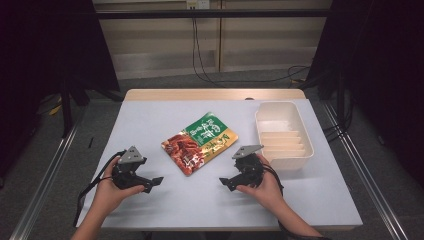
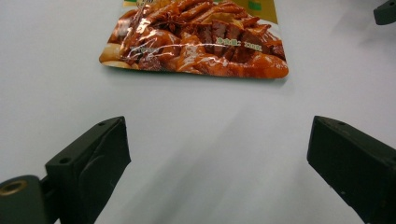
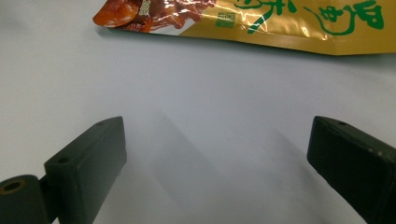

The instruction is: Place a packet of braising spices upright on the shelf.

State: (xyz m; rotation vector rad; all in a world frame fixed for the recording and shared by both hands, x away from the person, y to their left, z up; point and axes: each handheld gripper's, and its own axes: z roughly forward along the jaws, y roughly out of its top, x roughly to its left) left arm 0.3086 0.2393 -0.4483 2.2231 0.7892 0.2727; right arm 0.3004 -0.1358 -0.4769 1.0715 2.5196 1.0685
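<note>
Food pouch (image 1: 200,142) lay flat mid-desk (image 1: 150,120), printed with braised meat, green and yellow panels. Left tongs (image 1: 150,183) and right tongs (image 1: 227,182) both sat released, jaws wide apart, on either side just short of pouch, holding nothing. White ridged tray (image 1: 283,132) stood at desk's right.

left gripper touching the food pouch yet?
Apart. In the left gripper view, bare table lies between the open left gripper and the food pouch.
</note>
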